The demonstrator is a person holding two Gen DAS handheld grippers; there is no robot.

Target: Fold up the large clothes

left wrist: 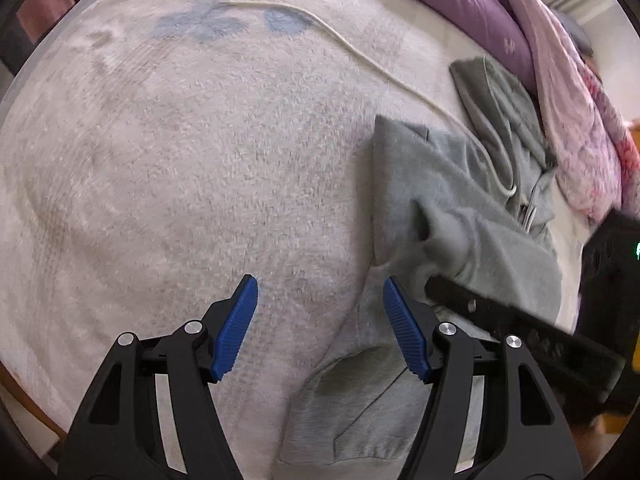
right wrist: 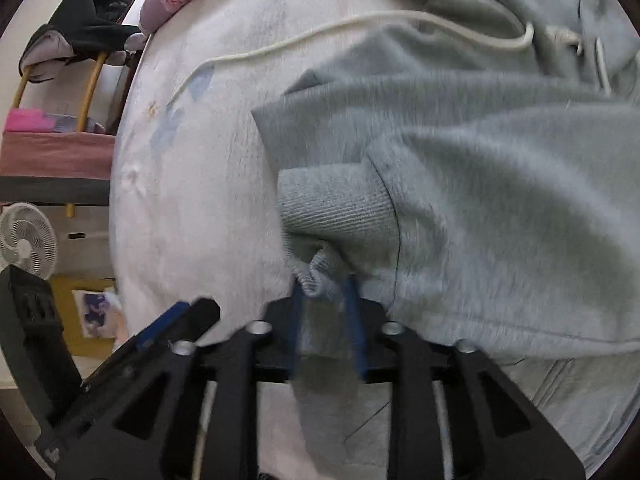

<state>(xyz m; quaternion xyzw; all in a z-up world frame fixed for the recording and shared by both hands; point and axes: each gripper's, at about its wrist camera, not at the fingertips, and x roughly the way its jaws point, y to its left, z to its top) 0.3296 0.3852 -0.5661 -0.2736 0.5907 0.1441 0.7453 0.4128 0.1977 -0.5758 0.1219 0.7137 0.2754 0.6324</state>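
Note:
A grey hoodie [left wrist: 440,184] lies partly folded on the right side of a bed, on a white fluffy blanket [left wrist: 200,160]. In the right wrist view the hoodie [right wrist: 500,168] fills the right half, with its sleeve laid across the body. The sleeve's ribbed cuff [right wrist: 336,208] ends in a bunched tip between the blue pads of my right gripper [right wrist: 325,304]. The jaws stand apart and do not squeeze it. My left gripper [left wrist: 320,320] hangs open over the blanket at the hoodie's left edge, with nothing between its pads.
A white cord [left wrist: 360,52] runs across the blanket to the hoodie's hood. Purple quilt [left wrist: 460,0] and pink floral bedding [left wrist: 580,140] are piled along the far side. Beyond the bed's edge stand a fan [right wrist: 26,240] and a rack with dark clothes [right wrist: 88,8].

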